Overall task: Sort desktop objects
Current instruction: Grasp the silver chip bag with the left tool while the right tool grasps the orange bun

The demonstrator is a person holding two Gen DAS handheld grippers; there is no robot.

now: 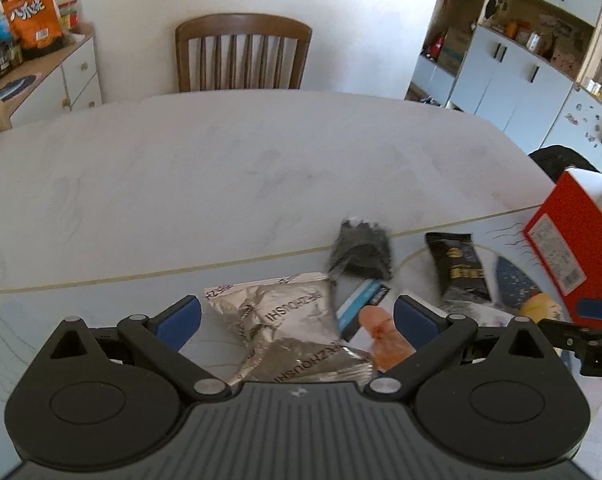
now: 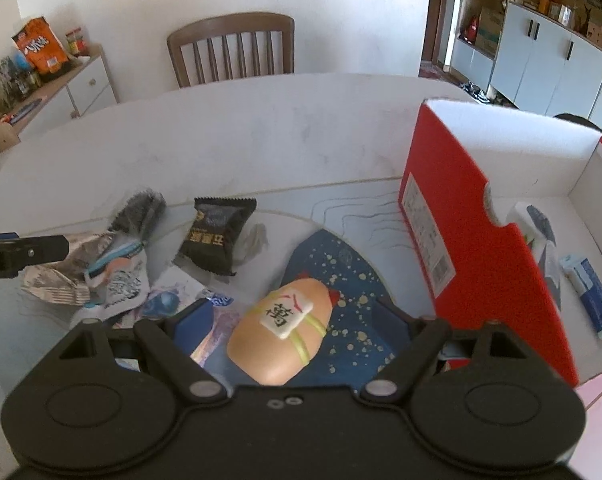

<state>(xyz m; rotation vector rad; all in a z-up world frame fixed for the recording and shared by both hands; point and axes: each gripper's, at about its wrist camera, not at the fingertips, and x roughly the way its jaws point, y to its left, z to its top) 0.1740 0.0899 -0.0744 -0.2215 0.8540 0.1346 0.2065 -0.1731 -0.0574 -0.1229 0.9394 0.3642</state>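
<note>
1. The red box (image 2: 489, 240) stands open-topped to the right of the right gripper (image 2: 293, 322).
2. The bread-shaped toy (image 2: 279, 340) lies between its wide-apart fingers, long axis slanting up-right.
3. The left gripper (image 1: 297, 316), also spread, hovers over the silver packet (image 1: 285, 320).

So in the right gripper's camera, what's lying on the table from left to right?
Crumpled silver wrapper → black snack packet → peach squishy toy with a mahjong tile, between the open right gripper → red box.
</note>
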